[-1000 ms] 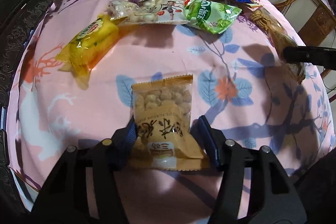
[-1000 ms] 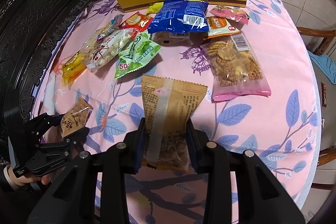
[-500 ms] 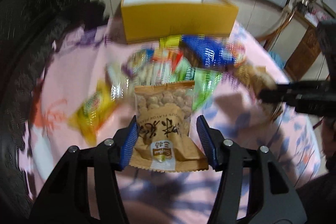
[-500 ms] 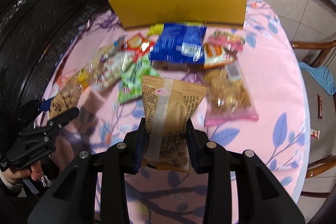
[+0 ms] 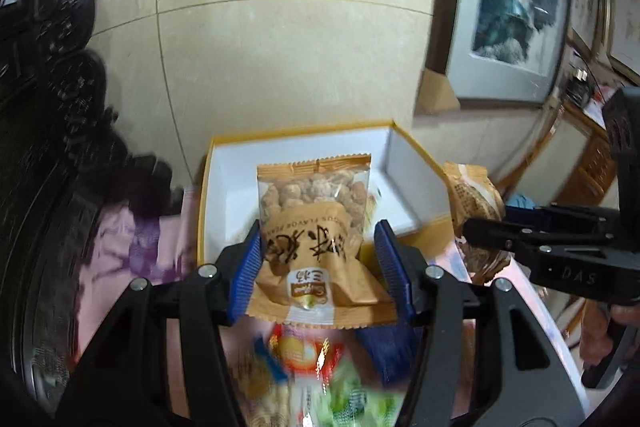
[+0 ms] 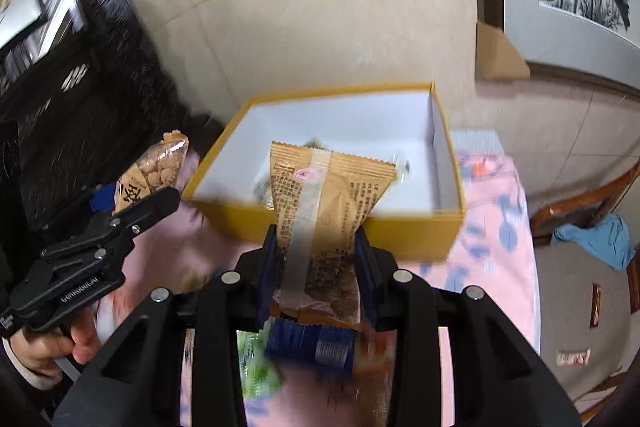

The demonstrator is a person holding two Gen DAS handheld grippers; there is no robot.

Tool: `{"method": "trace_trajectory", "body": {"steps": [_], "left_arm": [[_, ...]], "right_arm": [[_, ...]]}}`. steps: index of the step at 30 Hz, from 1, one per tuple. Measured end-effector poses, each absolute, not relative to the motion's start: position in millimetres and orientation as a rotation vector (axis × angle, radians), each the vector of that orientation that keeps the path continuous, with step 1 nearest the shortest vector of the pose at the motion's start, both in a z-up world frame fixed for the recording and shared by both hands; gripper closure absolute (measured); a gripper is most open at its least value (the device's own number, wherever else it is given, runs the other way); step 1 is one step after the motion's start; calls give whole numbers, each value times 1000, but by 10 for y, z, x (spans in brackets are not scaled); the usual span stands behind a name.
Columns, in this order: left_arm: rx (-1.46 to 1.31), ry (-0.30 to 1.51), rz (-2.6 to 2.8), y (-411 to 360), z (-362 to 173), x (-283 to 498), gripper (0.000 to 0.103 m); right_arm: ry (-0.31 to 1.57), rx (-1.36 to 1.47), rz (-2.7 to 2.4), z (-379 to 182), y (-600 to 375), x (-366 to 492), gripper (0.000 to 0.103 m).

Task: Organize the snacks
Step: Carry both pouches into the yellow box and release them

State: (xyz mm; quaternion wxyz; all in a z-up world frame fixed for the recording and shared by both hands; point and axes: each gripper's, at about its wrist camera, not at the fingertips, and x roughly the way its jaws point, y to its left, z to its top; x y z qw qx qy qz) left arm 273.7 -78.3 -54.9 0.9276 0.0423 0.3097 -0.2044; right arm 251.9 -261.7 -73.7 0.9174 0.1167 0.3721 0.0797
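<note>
My left gripper (image 5: 318,259) is shut on a tan snack packet with a clear window of round nuts (image 5: 314,223), held in the air in front of the open yellow box (image 5: 424,223). My right gripper (image 6: 316,259) is shut on a second tan packet (image 6: 324,203), back side up, held just before the near wall of the same yellow box (image 6: 400,231). Each gripper shows in the other's view: the right gripper in the left wrist view (image 5: 472,227), the left gripper in the right wrist view (image 6: 160,203). A few items lie inside the box, partly hidden.
Blurred loose snacks lie on the pink flowered tablecloth (image 6: 496,219) below the grippers: a blue bag (image 6: 312,343), a green bag (image 5: 352,395), a red-yellow packet (image 5: 304,351). Dark carved furniture (image 5: 48,131) stands left, a tiled wall behind, a wooden chair (image 6: 580,211) right.
Both grippers have lifted their packets off the table and moved forward to the yellow box, which now looms close with its white inside showing. Both stayed shut.
</note>
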Motion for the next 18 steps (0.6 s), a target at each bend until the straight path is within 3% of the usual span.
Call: {"method": "trace_trajectory", "body": {"steps": [10,11,12,14,16,18], "left_arm": [[108,695,-350,-1096,-689,3797,45],[109,708,-341,-1104,-719,3836,41],[111,726,-327,-1114,-745,3892,28],[99,718,-291,-1061,-738,3885,17],[65,679,-298,-959,-683,3759,14],[47,664,-299,-844,-664,3599,10]], "right_arm": [[768,216,118,-771,-2738,3439,66],[785,212,113,-806,-2746,3499,65],[797,206,105,-828,-2744,3518,63],[817,199,99,-844,-2768,3523,63],[801,198,118,-838,-2822,3362,60],[798,193,135,-858,-2872,3142,46]]}}
